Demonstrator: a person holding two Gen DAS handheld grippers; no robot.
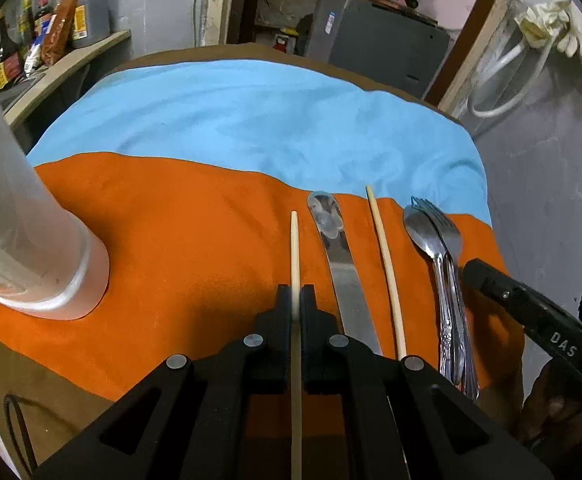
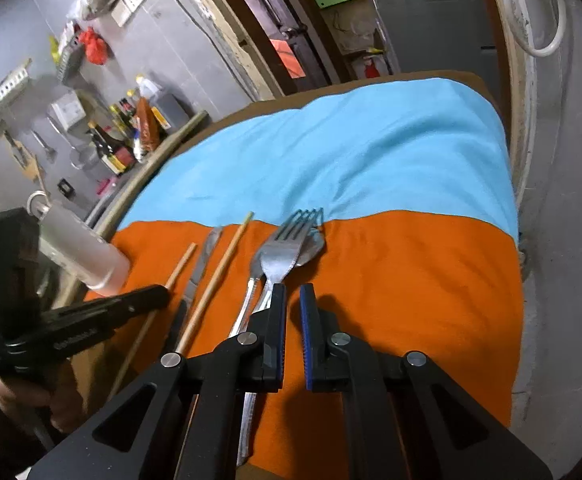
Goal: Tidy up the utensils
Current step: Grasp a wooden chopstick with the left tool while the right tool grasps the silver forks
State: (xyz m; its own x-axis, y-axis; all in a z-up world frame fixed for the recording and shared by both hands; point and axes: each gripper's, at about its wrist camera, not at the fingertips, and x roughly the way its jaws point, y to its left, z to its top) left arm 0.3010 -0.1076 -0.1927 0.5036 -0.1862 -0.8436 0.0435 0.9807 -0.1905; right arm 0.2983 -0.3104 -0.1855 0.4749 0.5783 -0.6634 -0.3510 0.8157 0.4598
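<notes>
Left wrist view: our left tool (image 1: 296, 300) clamps a chopstick (image 1: 295, 248); we lift it level, then tip it into the cup (image 1: 39, 256). Right tool (image 2: 292, 300) hangs open beside the fork (image 2: 287, 248).

cup (image 1: 43, 264) far left | chopstick (image 1: 295, 248), knife (image 1: 341, 264), chopstick (second) (image 1: 385, 268) | fork (image 1: 449, 240) atop spoon (image 1: 423, 232), rightmost

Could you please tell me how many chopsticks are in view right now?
2: one chopstick gripped in the left gripper, the other chopstick lying on the orange cloth between knife and spoon.
</notes>
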